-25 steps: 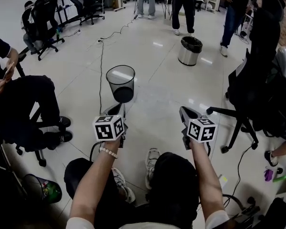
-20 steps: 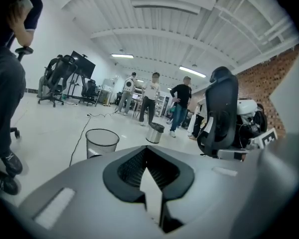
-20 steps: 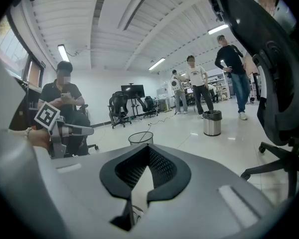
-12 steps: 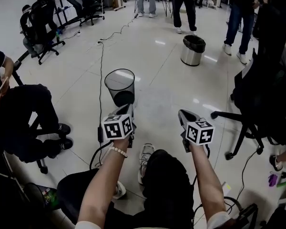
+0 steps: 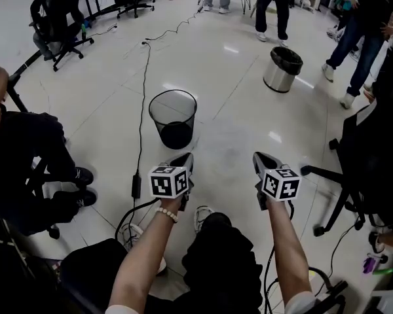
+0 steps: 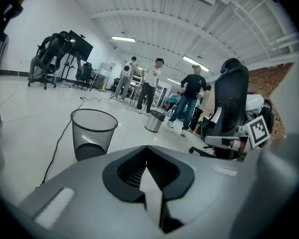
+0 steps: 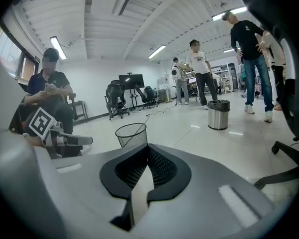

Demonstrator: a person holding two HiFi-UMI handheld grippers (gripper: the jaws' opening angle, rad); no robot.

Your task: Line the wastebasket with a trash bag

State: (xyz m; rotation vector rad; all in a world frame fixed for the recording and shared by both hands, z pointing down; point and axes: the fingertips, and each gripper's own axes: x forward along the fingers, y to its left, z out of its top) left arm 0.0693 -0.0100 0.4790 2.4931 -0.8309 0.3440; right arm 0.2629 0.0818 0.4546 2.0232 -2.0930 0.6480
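A glossy white floor [image 5: 236, 129] is seen from above, past the two bare forearms of the person wearing the camera. A claw is held in each hand, side by side but apart, both aimed forward and a little downward. A cube with black-and-white square markers is carried on each one.

The left claw [image 5: 185, 157] is fully closed. In the left gripper view its dark ribbed pads are pressed together at the tips, and nothing is held between them. The right claw [image 5: 258, 157] is closed in the same way, and nothing is gripped by it.

The wastebasket [image 5: 162, 116], a round black wire-mesh one, is stood upright on the floor. It is placed straight ahead of the left claw and apart from it, touched by neither claw. Its top is uncovered, and a dark bottom can be seen through the mesh.

A black cable [image 5: 143, 110] is laid along the floor, just past the wastebasket's left side. A round steel bin [image 5: 281, 70] with a dark rim is set farther off to the right. A black office chair [image 5: 354, 169] is placed at the right edge. A seated person in dark clothes [image 5: 26, 149] is seen at the left edge, and several standing people at the far side of the room.
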